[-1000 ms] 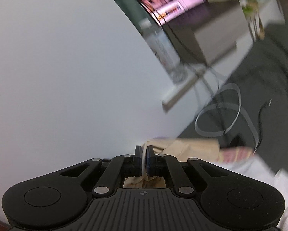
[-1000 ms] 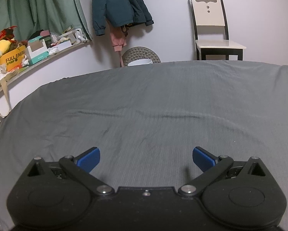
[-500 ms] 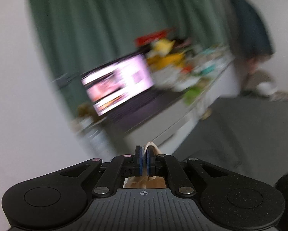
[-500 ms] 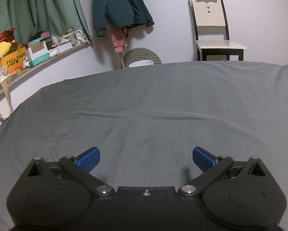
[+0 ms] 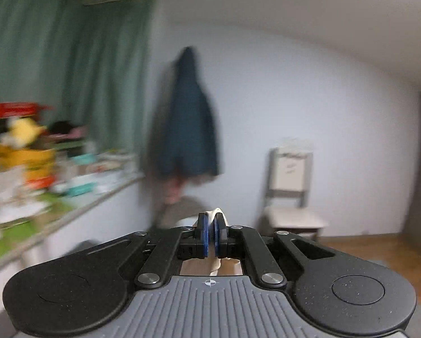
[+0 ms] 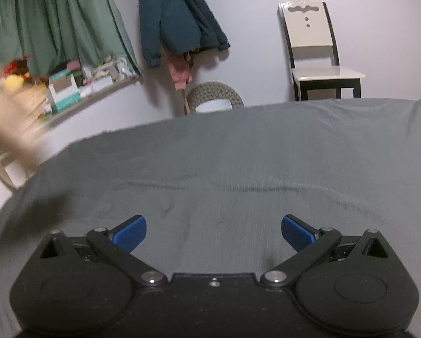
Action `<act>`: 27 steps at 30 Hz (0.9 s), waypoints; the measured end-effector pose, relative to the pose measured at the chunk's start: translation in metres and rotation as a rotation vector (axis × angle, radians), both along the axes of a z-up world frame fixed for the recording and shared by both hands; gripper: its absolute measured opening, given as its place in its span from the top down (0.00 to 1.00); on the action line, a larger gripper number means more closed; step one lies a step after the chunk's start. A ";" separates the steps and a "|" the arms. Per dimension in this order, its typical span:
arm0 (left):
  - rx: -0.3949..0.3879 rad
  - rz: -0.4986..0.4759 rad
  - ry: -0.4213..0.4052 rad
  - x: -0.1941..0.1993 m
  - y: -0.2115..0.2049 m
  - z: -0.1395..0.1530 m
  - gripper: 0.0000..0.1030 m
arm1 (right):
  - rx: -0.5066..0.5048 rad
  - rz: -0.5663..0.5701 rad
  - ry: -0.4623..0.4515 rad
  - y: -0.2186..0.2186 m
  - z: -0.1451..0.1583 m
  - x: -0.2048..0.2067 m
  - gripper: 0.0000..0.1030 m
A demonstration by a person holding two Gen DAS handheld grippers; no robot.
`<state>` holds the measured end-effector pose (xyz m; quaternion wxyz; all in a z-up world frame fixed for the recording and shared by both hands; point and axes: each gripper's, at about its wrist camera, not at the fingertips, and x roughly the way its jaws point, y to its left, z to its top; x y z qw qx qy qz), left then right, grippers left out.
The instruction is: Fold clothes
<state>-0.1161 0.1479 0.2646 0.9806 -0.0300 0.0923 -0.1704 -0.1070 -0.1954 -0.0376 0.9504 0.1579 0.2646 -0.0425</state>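
My left gripper is shut on a beige garment, a fold of which pokes up between the blue pads; more of the cloth hangs below the jaws, mostly hidden. The left gripper is raised and faces the room's far wall. In the right wrist view the same beige garment shows as a blurred shape at the far left, above the bed's edge. My right gripper is open just above the grey bedsheet, with nothing between its blue pads.
A dark teal jacket hangs on the wall above a woven basket. A cream chair stands behind the bed at right. A cluttered shelf and green curtain run along the left.
My left gripper has swung fast from the left wall and monitor round to the far wall, carrying the garment. The garment has entered the right wrist view at the left. The right gripper has shifted slightly.
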 end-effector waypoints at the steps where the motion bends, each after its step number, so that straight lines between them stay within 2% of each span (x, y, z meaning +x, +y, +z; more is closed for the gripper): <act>1: 0.000 -0.027 0.007 0.005 -0.013 -0.008 0.97 | 0.009 -0.006 -0.013 -0.003 0.003 0.000 0.00; 3: -0.003 -0.066 0.049 0.016 -0.031 -0.032 0.97 | 0.028 -0.028 -0.047 -0.011 0.013 -0.003 0.00; 6: 0.024 -0.073 0.165 0.039 -0.046 -0.091 0.96 | 0.042 -0.077 -0.107 -0.026 0.029 -0.015 0.00; 8: 0.089 -0.064 0.261 0.057 -0.056 -0.138 0.96 | 0.043 -0.104 -0.107 -0.036 0.036 -0.021 0.00; 10: 0.198 -0.021 0.369 0.074 -0.064 -0.189 0.96 | 0.033 -0.126 -0.059 -0.046 0.039 -0.022 0.00; 12: 0.260 0.050 0.448 0.086 -0.068 -0.231 0.96 | 0.022 -0.153 -0.001 -0.055 0.037 -0.023 0.00; 15: 0.233 0.141 0.594 0.104 -0.066 -0.271 0.96 | 0.048 -0.161 0.061 -0.063 0.030 -0.022 0.00; 18: 0.115 0.213 0.654 0.105 -0.065 -0.288 0.94 | 0.051 -0.125 0.100 -0.059 0.025 -0.016 0.00; 21: 0.031 0.142 0.661 0.101 -0.074 -0.294 0.72 | -0.025 -0.025 0.131 -0.044 0.022 -0.008 0.00; 23: 0.001 0.057 0.658 0.096 -0.089 -0.298 0.43 | -0.115 0.085 0.156 -0.029 0.018 -0.005 0.00; 25: -0.022 -0.013 0.626 0.088 -0.103 -0.302 0.35 | -0.220 0.185 0.188 -0.015 0.011 -0.003 0.02; 27: -0.044 -0.060 0.617 0.083 -0.115 -0.306 0.35 | -0.291 0.243 0.210 -0.005 0.004 -0.002 0.08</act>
